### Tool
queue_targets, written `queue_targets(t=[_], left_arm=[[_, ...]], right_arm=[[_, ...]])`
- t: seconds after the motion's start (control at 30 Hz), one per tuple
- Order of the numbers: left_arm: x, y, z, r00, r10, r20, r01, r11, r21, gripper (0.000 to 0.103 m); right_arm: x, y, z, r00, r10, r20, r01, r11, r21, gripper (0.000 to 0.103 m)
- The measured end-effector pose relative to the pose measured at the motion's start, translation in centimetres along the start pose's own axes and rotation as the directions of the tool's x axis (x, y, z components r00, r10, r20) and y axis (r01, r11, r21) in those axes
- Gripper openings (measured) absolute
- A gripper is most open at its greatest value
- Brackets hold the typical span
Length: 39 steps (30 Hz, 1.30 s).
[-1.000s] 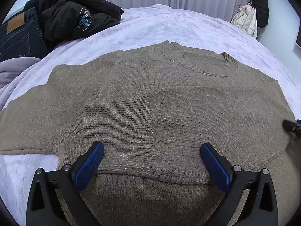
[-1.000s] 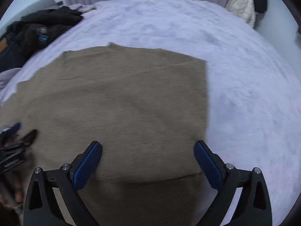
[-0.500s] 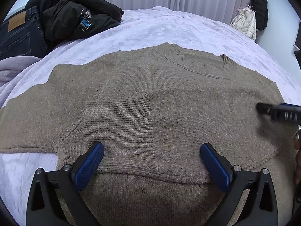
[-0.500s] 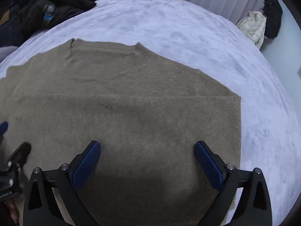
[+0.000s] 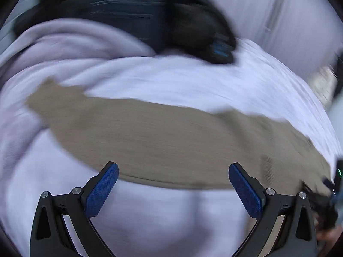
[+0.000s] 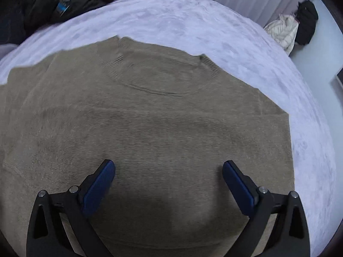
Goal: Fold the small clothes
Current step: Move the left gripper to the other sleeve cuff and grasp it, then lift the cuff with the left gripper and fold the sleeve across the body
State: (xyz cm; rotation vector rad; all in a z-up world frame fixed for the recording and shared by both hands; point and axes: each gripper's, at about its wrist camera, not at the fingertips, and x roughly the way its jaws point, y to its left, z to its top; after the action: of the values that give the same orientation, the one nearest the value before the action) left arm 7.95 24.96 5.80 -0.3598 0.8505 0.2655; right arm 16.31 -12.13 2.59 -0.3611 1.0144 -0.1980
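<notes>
A taupe knit sweater [image 6: 150, 128] lies flat on the lavender bed cover [image 6: 193, 21], its neckline at the far side and its right side folded in to a straight edge. My right gripper [image 6: 168, 172] is open and empty, hovering over the sweater's body. In the blurred left wrist view the sweater's left sleeve [image 5: 150, 132] stretches out across the cover. My left gripper [image 5: 173, 174] is open and empty, just short of the sleeve's near edge. The right gripper's dark body [image 5: 328, 194] shows at the right edge there.
Dark jeans [image 5: 133, 10], a black jacket [image 6: 60, 2] and a pale lilac blanket [image 5: 75, 40] are piled at the bed's far left. A white and a black coat [image 6: 295, 25] hang by the far right wall. Curtains line the back.
My left gripper has swung fast to the left, off the sweater's body to the outstretched sleeve; its view is motion-blurred. My right gripper has shifted left and forward over the sweater.
</notes>
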Motion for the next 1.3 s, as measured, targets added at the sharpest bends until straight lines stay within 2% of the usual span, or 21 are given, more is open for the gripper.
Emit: queue_targets(t=[0.03,0.1,0.17,0.2,0.23,0.37,0.4,0.43,0.5,0.63,0.8,0.87,0.97,1.1,1.13,1.17,1.2,1.23,1.27,1.3], left_arm=[[0.0,4.3,0.9,0.999,0.042,0.002,-0.041,0.995,-0.088,0.103],[0.9,11.0,2.1,0.995,0.092,-0.034,-0.097,0.965,-0.246,0.103],[3.0,15.5,2.9,0.995,0.047,-0.090,-0.075,0.939,-0.337,0.103],[4.4,16.8,3.2,0.993,-0.008,-0.118,-0.035,0.931,-0.362,0.103],[5.3,17.3,3.5,0.991,-0.029,-0.128,-0.021,0.927,-0.374,0.103],[6.6,15.0,5.0,0.998,-0.011,-0.064,-0.008,0.960,-0.278,0.102],[6.8,14.2,5.2,0.998,0.004,-0.056,-0.018,0.967,-0.255,0.084],[6.9,13.7,5.7,0.999,0.002,-0.048,-0.012,0.974,-0.226,0.040],[7.1,13.1,6.3,0.996,-0.066,-0.055,0.053,0.974,-0.219,0.016],[5.7,13.8,6.6,0.996,-0.087,-0.011,0.081,0.967,-0.240,0.010],[0.8,14.4,6.0,0.990,-0.090,0.108,0.111,0.971,-0.213,0.010],[0.2,14.1,5.8,0.990,-0.086,0.111,0.106,0.977,-0.184,0.010],[1.3,13.8,5.6,0.995,-0.043,0.089,0.056,0.988,-0.147,0.010],[3.7,15.5,5.4,0.997,-0.068,0.029,0.072,0.975,-0.208,0.010],[4.1,15.9,5.3,0.996,-0.080,0.023,0.084,0.971,-0.223,0.010],[4.2,16.2,5.1,0.995,-0.093,0.021,0.095,0.968,-0.230,0.010],[4.2,16.4,5.0,0.995,-0.100,0.021,0.102,0.967,-0.234,0.010],[4.2,16.5,4.8,0.994,-0.103,0.021,0.105,0.967,-0.231,0.010],[4.1,16.5,4.7,0.995,-0.101,0.021,0.103,0.969,-0.225,0.010],[3.9,16.3,4.7,0.995,-0.098,0.023,0.101,0.971,-0.218,0.010]], right_arm=[[-0.7,0.7,0.0,0.999,-0.021,0.038,0.022,0.999,-0.026,0.101],[-1.4,1.0,-0.5,0.998,0.003,0.060,-0.002,1.000,-0.021,0.101],[-1.2,0.6,-1.4,0.998,0.011,0.062,-0.011,1.000,0.009,0.101],[-1.0,0.8,-1.6,0.998,0.018,0.060,-0.019,1.000,0.022,0.101],[-0.9,0.7,-1.7,0.998,0.030,0.059,-0.033,0.999,0.042,0.101],[-1.2,0.4,-1.2,0.999,0.028,0.029,-0.030,0.997,0.065,0.101],[-2.1,1.3,-1.4,0.999,0.017,0.030,-0.019,0.998,0.054,0.101],[-2.8,1.9,-1.3,0.999,0.014,0.037,-0.016,0.999,0.038,0.101],[-4.5,2.6,-1.1,0.997,0.019,0.072,-0.019,1.000,0.005,0.101],[-6.9,4.6,0.6,0.991,0.051,0.122,-0.046,0.998,-0.040,0.101],[-6.3,9.1,4.6,0.989,0.105,0.106,-0.100,0.994,-0.050,0.101],[-5.1,11.3,6.2,0.991,0.112,0.068,-0.110,0.993,-0.035,0.101],[-3.6,15.4,7.9,0.993,0.112,0.023,-0.112,0.994,-0.005,0.101],[-4.3,22.3,8.0,0.985,0.172,0.003,-0.171,0.983,-0.061,0.101],[-5.4,24.0,7.8,0.977,0.210,0.025,-0.207,0.974,-0.094,0.101],[-6.5,25.6,7.5,0.953,0.300,0.031,-0.294,0.947,-0.131,0.101],[-7.3,26.8,7.3,0.908,0.419,0.002,-0.414,0.896,-0.159,0.101],[-8.0,27.7,6.9,0.847,0.530,-0.046,-0.529,0.830,-0.177,0.101],[-8.8,28.3,6.6,0.801,0.594,-0.074,-0.596,0.780,-0.191,0.100],[-9.8,28.4,6.3,0.797,0.600,-0.060,-0.598,0.773,-0.210,0.100]])
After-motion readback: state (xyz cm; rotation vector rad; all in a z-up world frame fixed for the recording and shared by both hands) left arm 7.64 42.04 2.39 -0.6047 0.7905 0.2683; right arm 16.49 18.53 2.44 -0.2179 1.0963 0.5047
